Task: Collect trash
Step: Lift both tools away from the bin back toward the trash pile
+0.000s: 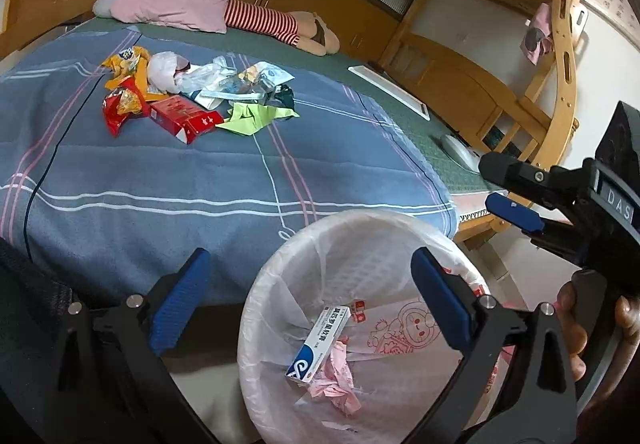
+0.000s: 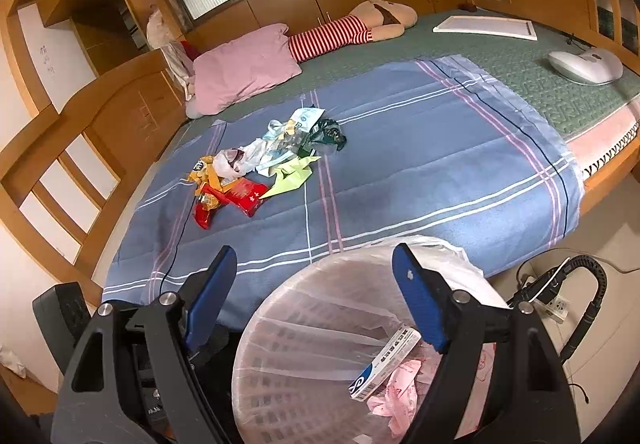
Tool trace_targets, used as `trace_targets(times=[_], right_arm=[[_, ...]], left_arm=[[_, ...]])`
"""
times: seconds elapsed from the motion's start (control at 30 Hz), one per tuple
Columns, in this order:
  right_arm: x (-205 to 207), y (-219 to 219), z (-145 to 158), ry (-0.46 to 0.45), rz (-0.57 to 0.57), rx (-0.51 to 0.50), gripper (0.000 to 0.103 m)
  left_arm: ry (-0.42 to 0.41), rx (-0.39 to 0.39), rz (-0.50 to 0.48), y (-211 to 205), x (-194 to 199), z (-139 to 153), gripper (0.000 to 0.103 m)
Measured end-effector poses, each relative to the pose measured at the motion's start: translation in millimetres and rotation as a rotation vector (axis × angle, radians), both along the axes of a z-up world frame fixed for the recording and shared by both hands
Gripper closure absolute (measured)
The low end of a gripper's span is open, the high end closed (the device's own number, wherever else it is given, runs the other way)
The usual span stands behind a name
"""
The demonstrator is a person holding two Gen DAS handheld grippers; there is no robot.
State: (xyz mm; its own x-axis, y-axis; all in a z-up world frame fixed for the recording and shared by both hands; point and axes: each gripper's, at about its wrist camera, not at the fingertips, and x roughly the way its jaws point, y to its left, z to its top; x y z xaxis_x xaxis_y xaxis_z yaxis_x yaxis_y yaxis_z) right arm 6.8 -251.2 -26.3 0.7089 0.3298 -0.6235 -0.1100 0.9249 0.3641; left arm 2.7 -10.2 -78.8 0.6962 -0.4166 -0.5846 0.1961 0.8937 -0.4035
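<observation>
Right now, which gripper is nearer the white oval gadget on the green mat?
Right. The right gripper hovers on the gadget side of the bin; the left gripper hangs farther back, over the bin.

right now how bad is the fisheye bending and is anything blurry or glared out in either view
Left wrist view: strong bending, the bed edge and wooden frame curve, corners black; trash pile sharp. Right wrist view: same bending, even indoor light, no harsh glare; the bin liner looks hazy; the right tongs are sharp.
</observation>
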Motion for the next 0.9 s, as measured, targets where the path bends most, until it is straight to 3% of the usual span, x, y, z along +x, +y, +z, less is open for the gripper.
trace_targets(times=[0.17, 0.27, 0.43, 0.53, 0.67, 0.9], right_arm=[[0.7, 0.3, -3.9, 0.006, -0.003, 0.004, 0.024], [0.8, -0.6, -8.7, 0.018, -0.013, 0.019, 0.024], [-1.0, 2.7, -10.1, 0.017, -0.008, 0.016, 0.024], [-1.8, 3.0, -9.0, 0.007, -0.015, 0.005, 0.017], [-2.3, 4.2, -9.8, 0.001, -0.02, -0.009, 0.017], [-0.5, 5.7, -14.4, 0.005, -0.034, -0.035, 0.013]], left_arm=[[0.063, 0.028, 0.037, 4.1, 6.9, -14.3, 0.004], [0.058, -0.011, 0.042, 9.1, 4.2, -13.4, 0.004], [0.063, 0.021, 0.024, 1.3, 5.3, -15.8, 0.004], [0.072, 0.008, 0.039, 4.0, 6.7, -18.1, 0.004], [0.093, -0.016, 0.05, 6.8, 8.8, -21.6, 0.004], [0.088, 0.008, 0.035, -1.3, 7.9, -22.9, 0.004]])
